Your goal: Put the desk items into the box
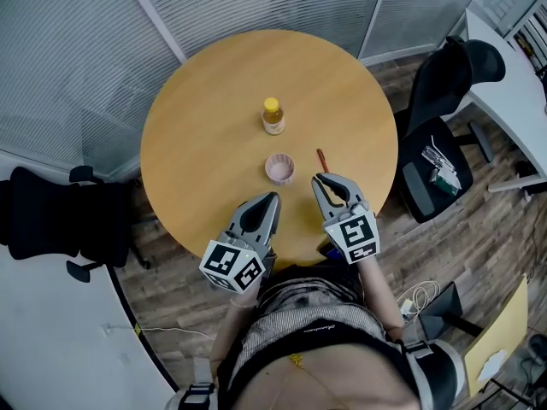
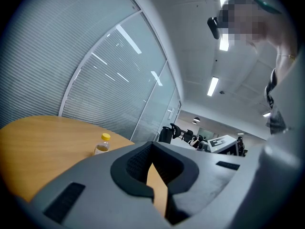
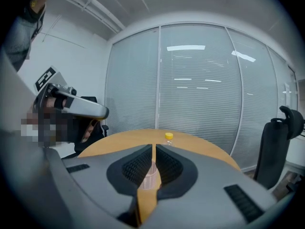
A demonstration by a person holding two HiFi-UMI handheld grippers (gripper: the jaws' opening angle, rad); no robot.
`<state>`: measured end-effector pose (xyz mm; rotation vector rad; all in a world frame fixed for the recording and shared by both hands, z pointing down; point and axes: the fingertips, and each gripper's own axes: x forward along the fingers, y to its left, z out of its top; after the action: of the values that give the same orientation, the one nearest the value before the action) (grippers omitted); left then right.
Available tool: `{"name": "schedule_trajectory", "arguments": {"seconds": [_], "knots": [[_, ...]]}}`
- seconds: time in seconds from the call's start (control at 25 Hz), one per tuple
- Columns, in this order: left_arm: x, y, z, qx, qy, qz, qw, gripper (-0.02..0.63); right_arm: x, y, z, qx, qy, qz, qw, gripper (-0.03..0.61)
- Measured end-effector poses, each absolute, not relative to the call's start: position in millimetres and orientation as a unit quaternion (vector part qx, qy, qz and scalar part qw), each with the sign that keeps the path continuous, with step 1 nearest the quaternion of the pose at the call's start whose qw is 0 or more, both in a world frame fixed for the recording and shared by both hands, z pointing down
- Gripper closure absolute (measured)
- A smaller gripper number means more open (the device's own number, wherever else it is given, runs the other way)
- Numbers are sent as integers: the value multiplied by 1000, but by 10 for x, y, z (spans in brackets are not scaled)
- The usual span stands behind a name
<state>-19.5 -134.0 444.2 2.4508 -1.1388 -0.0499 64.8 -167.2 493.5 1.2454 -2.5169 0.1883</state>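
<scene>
Near table [image 1: 197,143] edge, with left gripper [image 1: 270,198] and right gripper [image 1: 319,179] closed on nothing: open right wide, centre on cup [image 1: 279,168], squeeze gently.

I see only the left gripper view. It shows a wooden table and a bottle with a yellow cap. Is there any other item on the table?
Observer: Yes. The head view shows a pink cup, standing nearer to the person than the bottle.
Operator: Anything more?
Observer: A thin reddish stick, perhaps a pen, lies to the right of the pink cup, just ahead of the right gripper.
Operator: Does that gripper hold something?
Observer: No. Its own view shows the jaws together, with nothing between them.
</scene>
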Motion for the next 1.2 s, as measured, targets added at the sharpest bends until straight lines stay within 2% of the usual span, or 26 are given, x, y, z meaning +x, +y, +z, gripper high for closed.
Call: {"name": "schedule_trajectory", "arguments": {"seconds": [0.28,0.64,1.2], "knots": [[-260,-1331,4464,881,-417,-14,221,612,856,-1799,5109,457,-868,87,175,541],[-296,-1314,4499,879,-421,-13,224,612,991,-1891,5461,453,-855,84,238,541],[-394,-1318,4561,875,-428,-9,228,612,1005,-2056,6000,434,-843,105,299,541]]}}
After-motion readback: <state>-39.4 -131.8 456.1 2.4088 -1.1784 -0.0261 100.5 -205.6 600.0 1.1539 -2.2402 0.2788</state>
